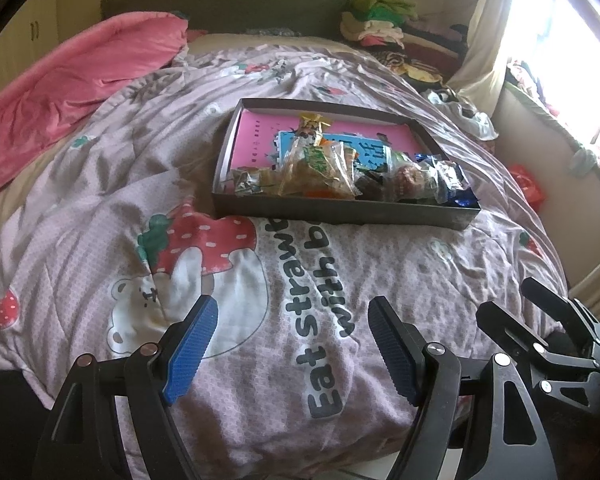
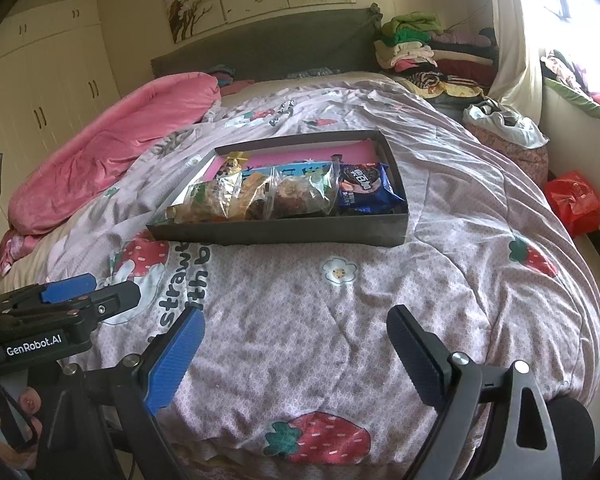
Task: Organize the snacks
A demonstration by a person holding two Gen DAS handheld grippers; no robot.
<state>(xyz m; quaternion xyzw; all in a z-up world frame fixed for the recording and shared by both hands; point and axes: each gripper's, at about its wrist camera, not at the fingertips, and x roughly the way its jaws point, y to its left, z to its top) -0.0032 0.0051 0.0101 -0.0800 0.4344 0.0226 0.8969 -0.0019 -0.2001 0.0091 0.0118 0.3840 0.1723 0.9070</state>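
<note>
Blue-padded left claw (image 1: 290,344) and right claw (image 2: 296,354) both gape wide above the quilt (image 2: 380,300); nothing held.

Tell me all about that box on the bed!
The box is a shallow, dark grey rectangular tray, likely cardboard, with no lid. It sits flat on the strawberry quilt. Inside, pink and blue books lie on the bottom, with bagged snacks piled at the near end, including a blue cookie pack. Neither gripper touches it.

Grippers: our left gripper (image 1: 292,344) and right gripper (image 2: 296,356) have black frames, blue ribbed pads (image 2: 172,360), silver screws.
Marking: we read "GenRobot.AI", lower left.
Nails: glossy pink polish.
</note>
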